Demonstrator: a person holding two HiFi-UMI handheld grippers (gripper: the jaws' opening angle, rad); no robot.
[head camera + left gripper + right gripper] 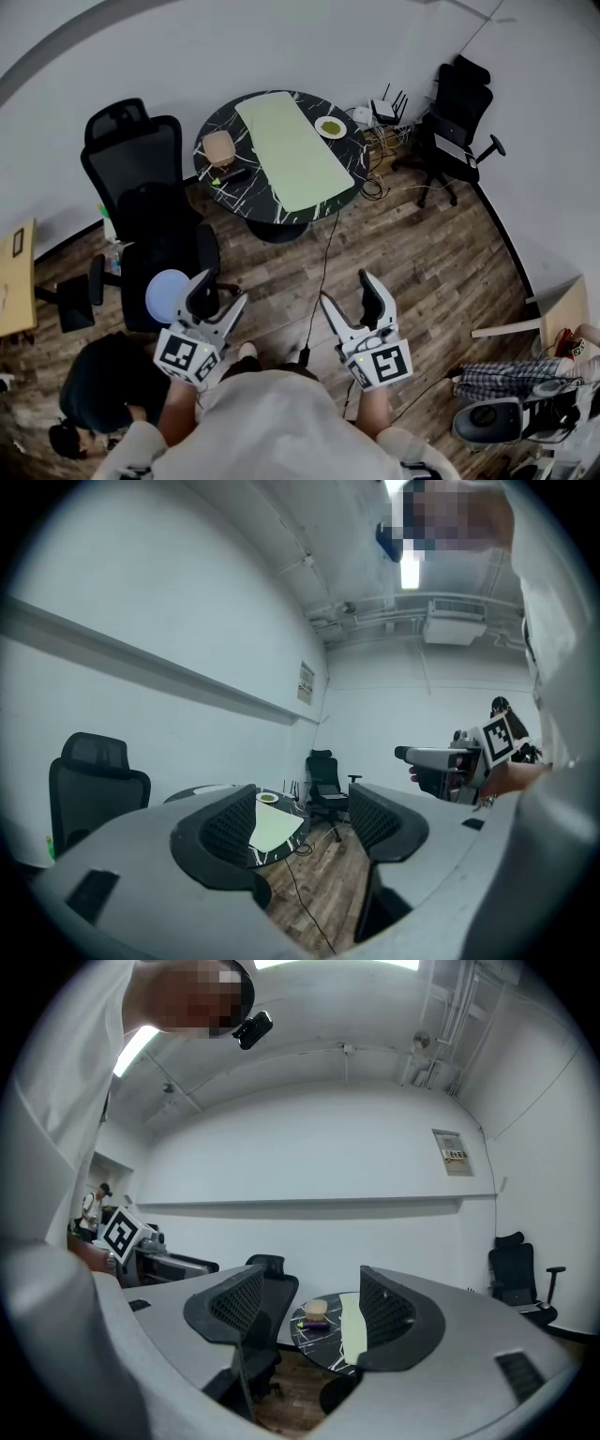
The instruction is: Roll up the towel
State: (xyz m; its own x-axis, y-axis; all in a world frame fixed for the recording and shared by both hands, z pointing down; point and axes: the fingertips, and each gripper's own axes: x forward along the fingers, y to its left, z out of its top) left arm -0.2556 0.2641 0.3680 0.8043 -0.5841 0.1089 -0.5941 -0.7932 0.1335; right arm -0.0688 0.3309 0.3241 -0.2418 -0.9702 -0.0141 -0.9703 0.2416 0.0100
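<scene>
A pale green towel (292,150) lies flat and unrolled across a round black marble table (230,194) well ahead of me; the same towel (273,828) (351,1327) shows far off between the jaws in both gripper views. My left gripper (217,294) and right gripper (350,291) hang over the wooden floor, far short of the table. Both are open with nothing between the jaws. The left gripper (298,825) and right gripper (311,1304) point toward the table.
On the table sit a small tan box (218,147), a dark pen-like object (232,174) and a plate (330,127). Black office chairs stand left (142,197) and far right (457,122). A cable (322,272) runs over the floor. A person (103,389) crouches at lower left.
</scene>
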